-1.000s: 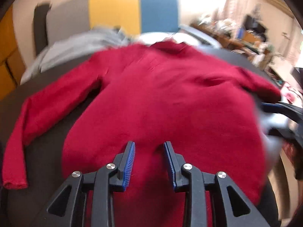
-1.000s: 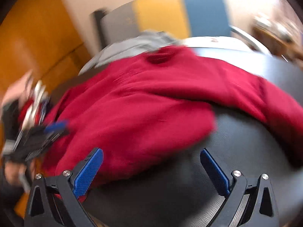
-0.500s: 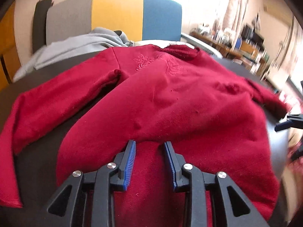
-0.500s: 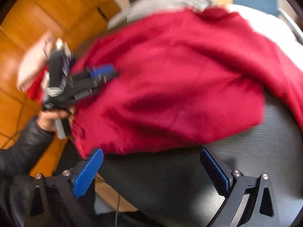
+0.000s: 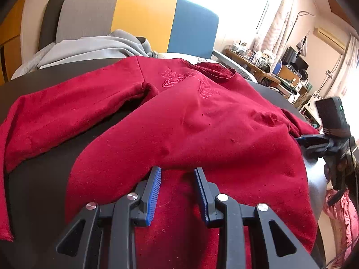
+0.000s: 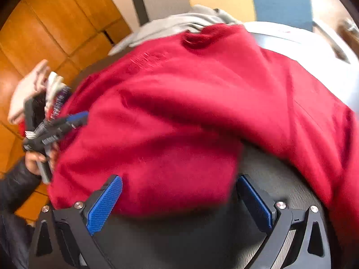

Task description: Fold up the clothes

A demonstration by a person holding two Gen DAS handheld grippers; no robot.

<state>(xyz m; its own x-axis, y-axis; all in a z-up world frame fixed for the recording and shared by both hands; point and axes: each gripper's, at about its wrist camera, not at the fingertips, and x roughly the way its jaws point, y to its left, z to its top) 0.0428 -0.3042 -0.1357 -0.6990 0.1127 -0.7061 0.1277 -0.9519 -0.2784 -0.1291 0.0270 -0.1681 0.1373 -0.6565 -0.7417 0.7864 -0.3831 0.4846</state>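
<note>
A red sweater [image 5: 193, 125] of soft, slightly fuzzy knit lies spread front-up on a dark, smooth round table [image 5: 40, 179], its hem nearest the cameras and its ribbed collar [image 5: 213, 70] at the far side; tone-on-tone embroidery [image 5: 179, 79] marks the chest, and the cloth is rumpled into low bumps and creases. 1 sleeve [image 5: 56, 116] stretches out flat across the table to the left in the left wrist view. The left gripper [image 5: 177, 179] sits low over the hem with its 2 ribbed blue pads a narrow gap apart; red fabric bunches up just ahead of the tips, and the pads do not visibly press on it. The right gripper [image 6: 179, 199] has its fingers spread wide, framing the hem's corner [image 6: 157, 190], which looks blurred, without pinching it. Beyond the collar a grey garment [image 5: 89, 49] lies crumpled against a padded chair back [image 5: 139, 20] panelled in grey, yellow and blue. A cluttered shelf [image 5: 264, 60] and pale curtains [image 5: 276, 27] stand to the right, orange wooden cupboards [image 6: 44, 29] to the left
</note>
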